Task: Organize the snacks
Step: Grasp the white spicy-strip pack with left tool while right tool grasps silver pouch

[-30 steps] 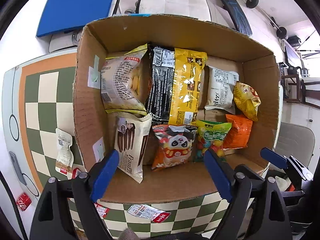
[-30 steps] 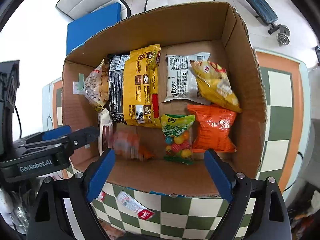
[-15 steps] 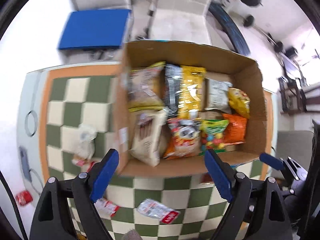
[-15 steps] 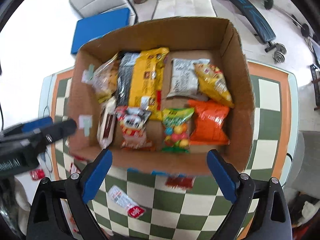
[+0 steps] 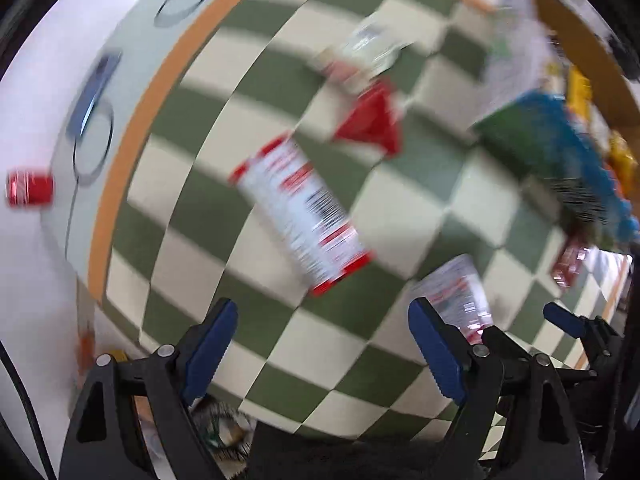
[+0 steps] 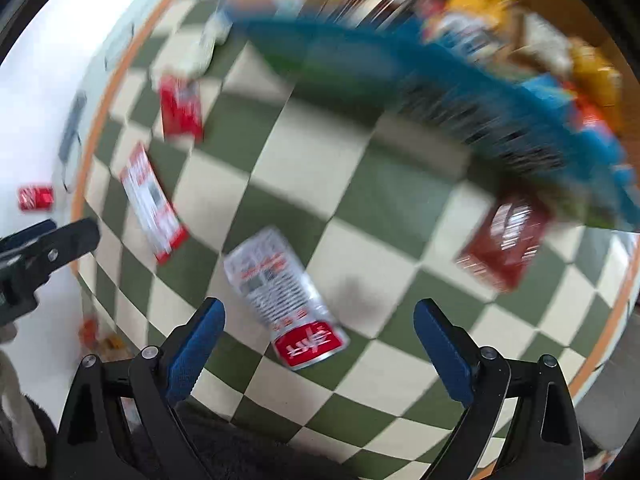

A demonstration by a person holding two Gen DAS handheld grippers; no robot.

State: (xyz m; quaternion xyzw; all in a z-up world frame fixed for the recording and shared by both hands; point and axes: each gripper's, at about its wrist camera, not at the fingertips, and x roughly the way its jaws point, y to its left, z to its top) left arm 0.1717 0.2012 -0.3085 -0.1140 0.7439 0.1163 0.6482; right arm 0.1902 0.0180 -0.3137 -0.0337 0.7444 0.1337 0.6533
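A: Which step is this?

B: Picking up the loose packets, I'd judge. Both views are smeared, but each looks down on the green-and-cream chequered mat (image 6: 360, 184) where flat snack sachets lie scattered. The left gripper (image 5: 324, 344) has its blue-padded jaws spread wide with nothing between them; the right gripper (image 6: 320, 344) is released and empty too.

A: Where are the snacks?

B: In the left view, a long white sachet with red ends (image 5: 300, 216) lies just past the jaws at about twelve o'clock, a red triangular packet (image 5: 372, 120) beyond it at one o'clock, and a second white-and-red sachet (image 5: 456, 292) beside the right-hand finger at three. In the right view that nearest white-and-red sachet (image 6: 284, 296) sits between the fingers toward eleven o'clock, with a dark red packet (image 6: 504, 244) at two o'clock. The cardboard box with blue-printed side (image 6: 440, 80), already holding bags, fills the one o'clock edge.

A: And next?

B: Probably choose one sachet, lower over it so the pads straddle its narrow width, and close gently. These lie flat against the mat, so getting a pad under an edge looks hard.
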